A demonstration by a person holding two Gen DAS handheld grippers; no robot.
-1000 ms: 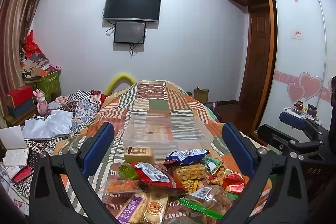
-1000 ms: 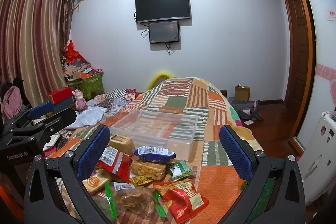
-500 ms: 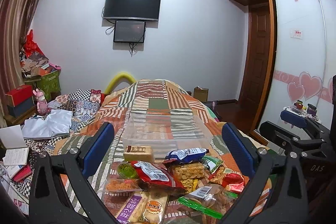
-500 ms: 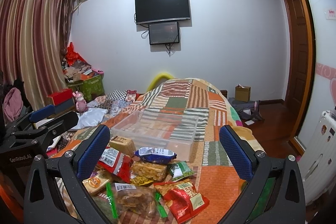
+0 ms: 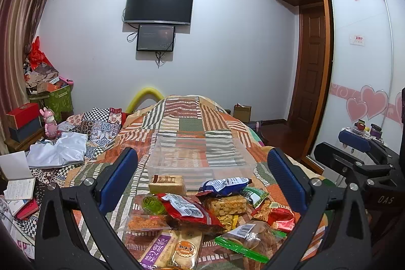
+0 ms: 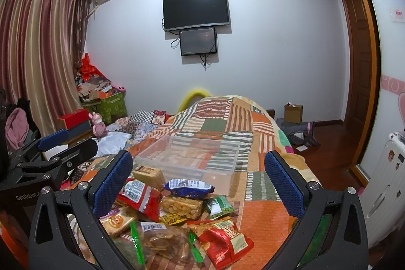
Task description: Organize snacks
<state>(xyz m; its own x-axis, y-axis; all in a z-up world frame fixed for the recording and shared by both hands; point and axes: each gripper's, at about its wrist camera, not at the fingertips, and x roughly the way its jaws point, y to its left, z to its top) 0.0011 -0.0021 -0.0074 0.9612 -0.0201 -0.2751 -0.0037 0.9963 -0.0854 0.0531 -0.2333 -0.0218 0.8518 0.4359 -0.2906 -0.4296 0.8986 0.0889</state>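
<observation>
Snack packets (image 5: 210, 214) piled on near end of bed's patchwork quilt (image 5: 187, 123); clear plastic bin (image 5: 200, 158) just beyond, far side, touching pile. Blue packet (image 6: 188, 187) at bin's near wall. Left gripper (image 5: 202, 179) & right gripper (image 6: 198, 177) hover above pile, jaws wide open, holding nothing.

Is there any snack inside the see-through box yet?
No, the clear box shows only the quilt pattern through its bottom, and the snack packets all lie in a pile on the bed in front of it.
</observation>
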